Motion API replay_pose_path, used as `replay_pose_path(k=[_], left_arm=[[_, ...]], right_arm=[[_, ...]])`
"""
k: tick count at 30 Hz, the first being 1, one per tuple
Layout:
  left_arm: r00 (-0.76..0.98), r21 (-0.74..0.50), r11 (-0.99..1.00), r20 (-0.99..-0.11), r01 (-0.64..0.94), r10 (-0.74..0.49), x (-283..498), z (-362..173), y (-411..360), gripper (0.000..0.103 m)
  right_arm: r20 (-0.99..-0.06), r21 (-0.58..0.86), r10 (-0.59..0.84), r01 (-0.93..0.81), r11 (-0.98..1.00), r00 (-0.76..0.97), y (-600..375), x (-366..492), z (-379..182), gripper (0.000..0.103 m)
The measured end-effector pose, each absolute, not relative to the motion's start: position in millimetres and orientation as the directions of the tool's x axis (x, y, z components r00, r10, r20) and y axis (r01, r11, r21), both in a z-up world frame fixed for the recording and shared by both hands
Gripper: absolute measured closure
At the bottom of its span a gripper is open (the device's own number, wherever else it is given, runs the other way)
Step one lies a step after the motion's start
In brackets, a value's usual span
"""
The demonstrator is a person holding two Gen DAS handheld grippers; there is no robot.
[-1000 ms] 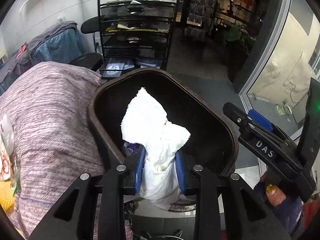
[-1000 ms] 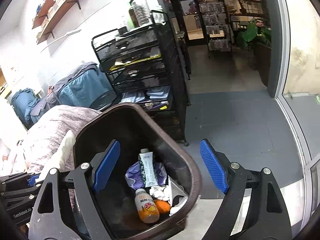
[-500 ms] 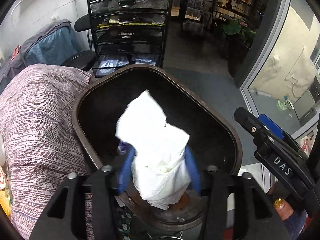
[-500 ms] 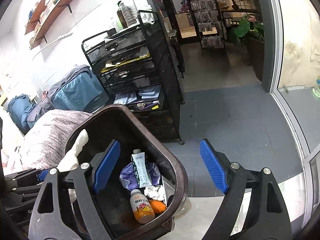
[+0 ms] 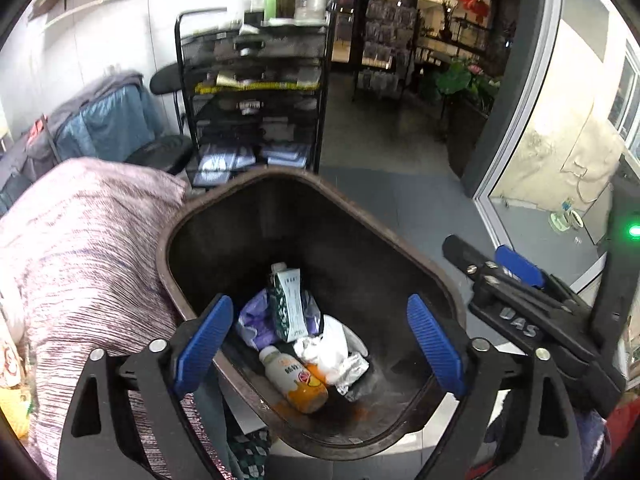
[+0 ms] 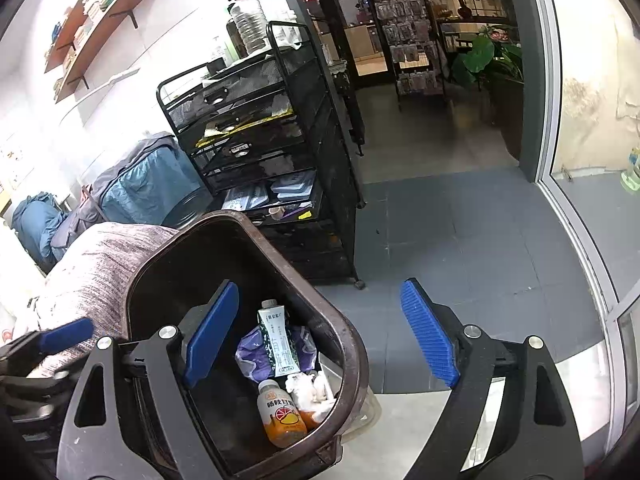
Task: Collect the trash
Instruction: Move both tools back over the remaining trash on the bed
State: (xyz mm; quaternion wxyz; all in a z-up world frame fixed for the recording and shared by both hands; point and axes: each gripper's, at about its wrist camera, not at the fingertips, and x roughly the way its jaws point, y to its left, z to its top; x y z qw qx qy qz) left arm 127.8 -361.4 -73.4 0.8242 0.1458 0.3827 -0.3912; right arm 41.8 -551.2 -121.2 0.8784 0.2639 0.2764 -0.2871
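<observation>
A dark brown trash bin stands open below my left gripper, which is open and empty above its mouth. Inside lie a crumpled white tissue, an orange juice bottle, a green-and-white carton and a purple wrapper. My right gripper is open and empty, over the bin's right rim. The bottle, carton and tissue show in the right wrist view too. The right gripper's body is to the right of the bin.
A purple-grey fabric cushion presses against the bin's left side. A black wire drawer cart with bottles on top stands behind. Blue-grey bags lie by the wall. Grey floor tiles and a glass door frame are to the right.
My left gripper has opened and let go of the white tissue, which has dropped into the bin onto the other trash. The right gripper stayed open.
</observation>
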Motion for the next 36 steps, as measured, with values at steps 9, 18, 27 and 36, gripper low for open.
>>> replay_pose_path(k=[9, 18, 27, 36], left_arm=[[0.452, -0.03, 0.651, -0.695, 0.759, -0.559, 117.2, -54.8, -351.6, 0.006], [0.498, -0.029, 0.683, -0.663, 0.73, -0.56, 117.1, -42.5, -323.0, 0.006], [0.586, 0.005, 0.739, -0.613, 0.674, -0.53, 110.9, -31.7, -276.8, 0.006], [0.656, 0.016, 0.805, -0.59, 0.593, -0.471, 113.9, -22.3, -219.0, 0.006]], right_arm=[[-0.635, 0.31, -0.352, 0.644, 0.699, 0.688, -549.3, 42.1, -120.2, 0.017], [-0.624, 0.305, -0.332, 0.612, 0.73, 0.707, -535.3, 49.8, -113.7, 0.017], [-0.601, 0.291, -0.26, 0.51, 0.81, 0.756, -500.4, 70.4, -102.0, 0.017], [-0.569, 0.291, -0.125, 0.342, 0.894, 0.812, -440.2, 99.1, -84.3, 0.014]])
